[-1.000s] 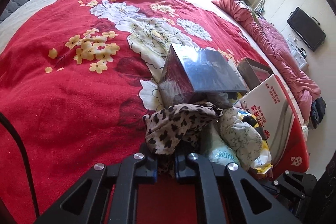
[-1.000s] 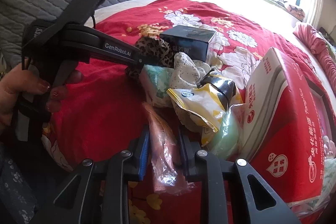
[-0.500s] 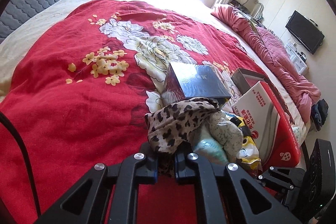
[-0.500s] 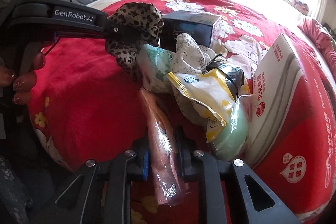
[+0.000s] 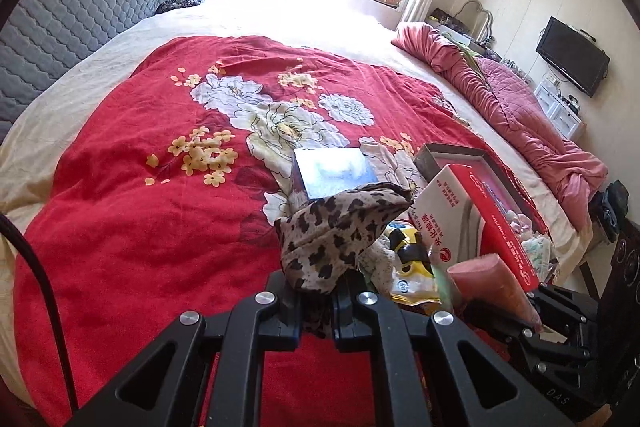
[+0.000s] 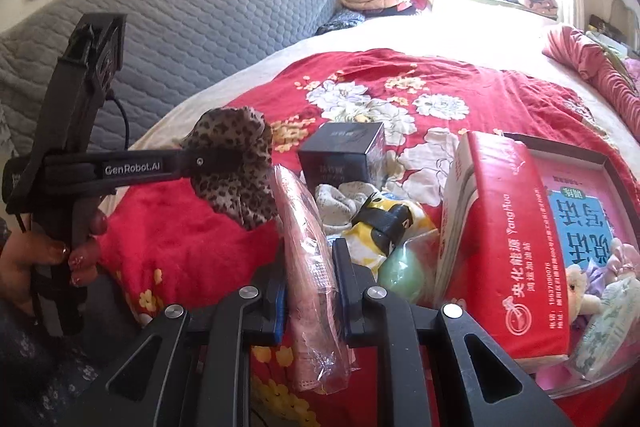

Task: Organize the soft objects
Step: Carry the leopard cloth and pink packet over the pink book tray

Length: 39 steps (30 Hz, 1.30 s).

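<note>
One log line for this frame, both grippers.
left gripper: shut on leopard-print cloth | right gripper: shut on clear-wrapped pink packet | both above red bedspread

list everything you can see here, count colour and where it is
leopard cloth: 1, brown and black spots, held in the left gripper above the bed
pink packet: 1, pink in clear wrap, in the right gripper
dark box: 1, black, on the red bedspread behind the pile
yellow bag: 1, yellow and black, in the pile
green pouch: 1, pale green, against the red carton
red carton: 1, red and white, right of the pile
red bedspread: 1, red with flowers, over the bed
television: 1, black, on the far wall
left gripper: jaws shut on leopard cloth
right gripper: jaws shut on pink packet
hand: 1, holding the left gripper
</note>
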Each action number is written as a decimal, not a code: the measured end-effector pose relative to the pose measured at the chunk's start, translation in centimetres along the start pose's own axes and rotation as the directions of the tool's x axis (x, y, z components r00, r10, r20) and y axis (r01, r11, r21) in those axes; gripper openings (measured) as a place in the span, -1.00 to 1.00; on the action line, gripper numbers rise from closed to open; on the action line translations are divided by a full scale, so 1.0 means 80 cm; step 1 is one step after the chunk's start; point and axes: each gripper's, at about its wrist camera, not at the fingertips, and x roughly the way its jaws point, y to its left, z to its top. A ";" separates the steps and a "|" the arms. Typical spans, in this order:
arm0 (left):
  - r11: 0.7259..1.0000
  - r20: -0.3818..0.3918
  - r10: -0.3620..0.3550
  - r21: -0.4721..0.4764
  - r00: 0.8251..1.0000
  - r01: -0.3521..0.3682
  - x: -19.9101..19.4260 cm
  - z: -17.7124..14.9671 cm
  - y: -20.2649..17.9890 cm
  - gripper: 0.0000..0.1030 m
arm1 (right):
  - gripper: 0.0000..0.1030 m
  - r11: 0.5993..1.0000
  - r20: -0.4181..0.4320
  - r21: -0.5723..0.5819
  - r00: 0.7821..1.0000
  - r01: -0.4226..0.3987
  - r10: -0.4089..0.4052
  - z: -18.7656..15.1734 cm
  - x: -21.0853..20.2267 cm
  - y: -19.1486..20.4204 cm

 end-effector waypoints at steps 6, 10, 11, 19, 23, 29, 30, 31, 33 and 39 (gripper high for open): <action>0.997 -0.002 0.037 0.064 0.999 -0.037 -0.020 0.000 -0.034 -0.80 | -0.62 0.999 0.062 0.038 0.998 0.018 -0.021 0.008 -0.046 -0.003; 0.995 0.002 0.049 0.090 0.999 -0.049 -0.034 -0.002 -0.051 -0.80 | -0.62 0.999 0.104 0.053 0.994 0.009 -0.015 0.014 -0.063 -0.003; 0.994 -0.001 0.054 0.097 0.999 -0.054 -0.036 -0.002 -0.054 -0.80 | -0.62 0.999 0.111 0.053 0.994 0.006 -0.012 0.013 -0.066 -0.003; 0.988 0.023 0.071 0.136 0.997 -0.073 -0.049 0.000 -0.083 -0.80 | -0.62 0.998 0.157 0.063 0.988 -0.015 0.005 0.016 -0.088 -0.002; 0.986 0.017 0.065 0.151 0.998 -0.067 -0.049 -0.001 -0.096 -0.80 | -0.62 0.998 0.186 0.067 0.983 -0.017 0.004 0.018 -0.100 -0.006; 0.984 0.012 0.046 0.172 0.999 -0.048 -0.050 0.005 -0.124 -0.80 | -0.62 0.994 0.227 0.103 0.974 -0.025 0.001 0.019 -0.120 -0.019; 0.983 0.012 0.043 0.177 0.999 -0.044 -0.049 0.005 -0.130 -0.80 | -0.62 0.994 0.234 0.108 0.972 -0.024 -0.002 0.019 -0.123 -0.022; 0.982 0.013 0.038 0.183 0.999 -0.040 -0.050 0.006 -0.135 -0.80 | -0.62 0.993 0.241 0.114 0.970 -0.019 -0.009 0.019 -0.127 -0.025; 0.981 0.012 0.030 0.193 0.999 -0.032 -0.050 0.008 -0.147 -0.80 | -0.62 0.992 0.258 0.127 0.966 -0.007 -0.026 0.019 -0.136 -0.031; 0.973 0.011 0.013 0.228 1.000 -0.015 -0.047 0.015 -0.182 -0.80 | -0.62 0.982 0.297 0.188 0.951 0.028 -0.084 0.016 -0.162 -0.061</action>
